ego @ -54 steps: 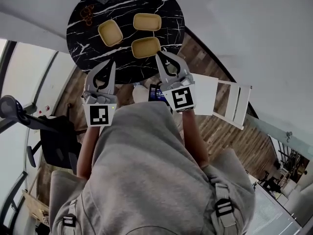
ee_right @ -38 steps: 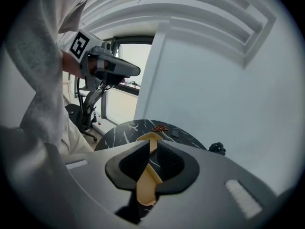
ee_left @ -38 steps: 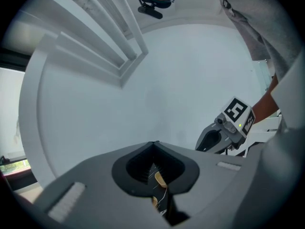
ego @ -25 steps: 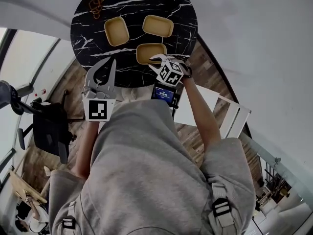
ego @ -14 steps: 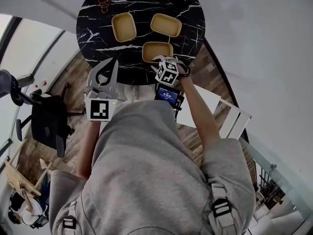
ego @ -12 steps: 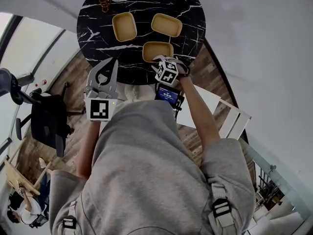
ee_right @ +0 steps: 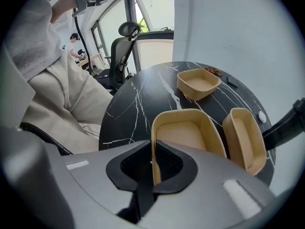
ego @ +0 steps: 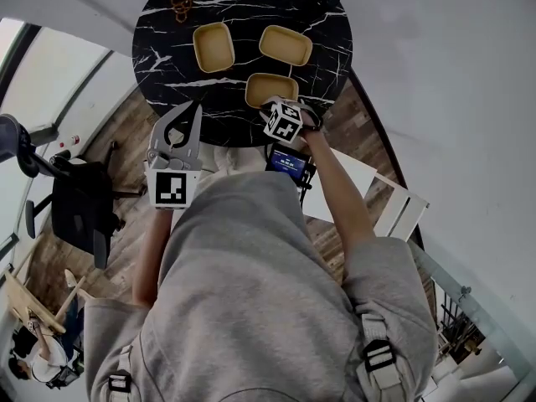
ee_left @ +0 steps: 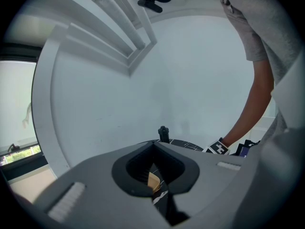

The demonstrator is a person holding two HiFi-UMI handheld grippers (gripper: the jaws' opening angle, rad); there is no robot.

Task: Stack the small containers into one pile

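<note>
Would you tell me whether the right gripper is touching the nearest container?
Touching: the right gripper view shows the right gripper, jaws just closing, pinching the container by its near wall.

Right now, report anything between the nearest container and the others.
Nothing visible. Bare tabletop separates the nearest container, which the right tongs have just been closing on, from the far container and the side container.

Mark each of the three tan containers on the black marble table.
nearest container (ego: 270, 89): head view, middle of its floor.
far-left container (ego: 213, 47): head view, middle of its floor.
far-right container (ego: 286, 44): head view, middle of its floor.
</note>
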